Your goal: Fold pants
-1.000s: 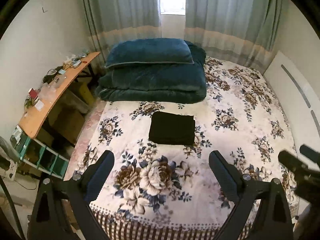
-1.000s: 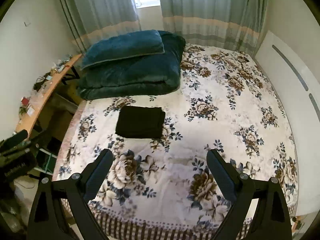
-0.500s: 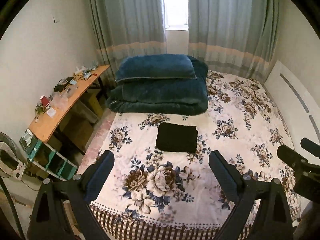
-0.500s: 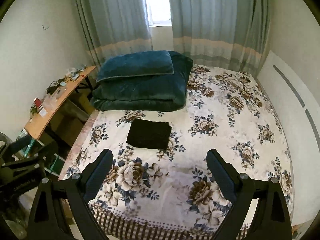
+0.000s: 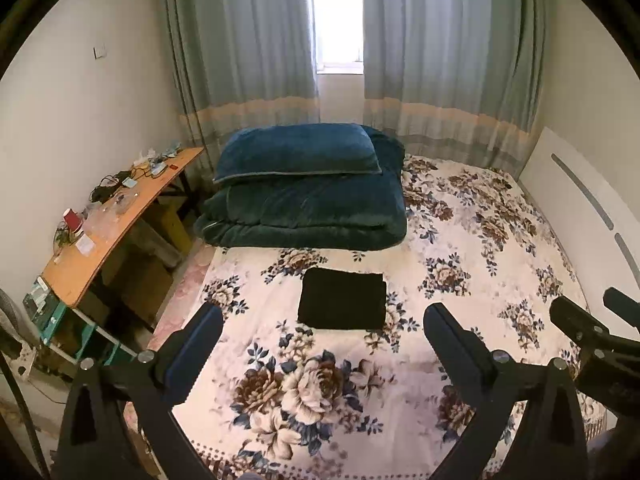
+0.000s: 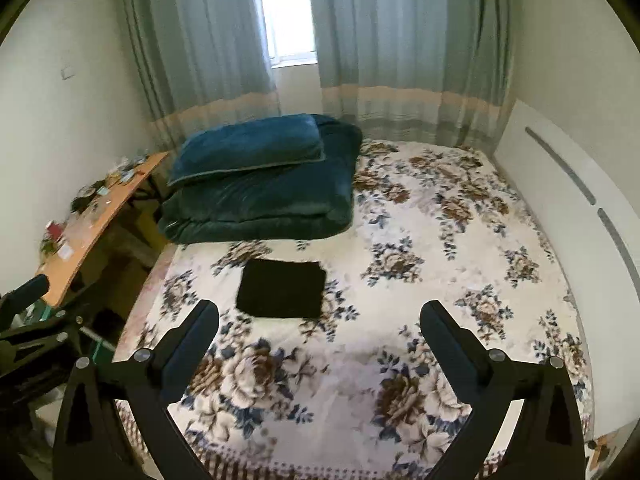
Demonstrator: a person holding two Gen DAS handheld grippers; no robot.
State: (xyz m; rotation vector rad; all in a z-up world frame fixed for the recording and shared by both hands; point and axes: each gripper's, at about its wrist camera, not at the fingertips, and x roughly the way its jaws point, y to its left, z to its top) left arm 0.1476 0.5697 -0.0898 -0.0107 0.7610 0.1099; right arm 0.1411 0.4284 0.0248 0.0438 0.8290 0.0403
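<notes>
pants (image 5: 342,299): folded flat on the bed (image 5: 460,248); seen at 12 o'clock of the left gripper (image 5: 322,334), 11 o'clock of the right gripper (image 6: 319,330)
jaws: both just opened wide; nothing is held

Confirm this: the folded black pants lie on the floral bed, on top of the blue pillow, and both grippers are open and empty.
Not quite. The pants lie flat on the bed, in front of the blue pillow and apart from it, not on top; the left wrist view shows this. The rest holds: the left gripper and right gripper are open and empty.
</notes>
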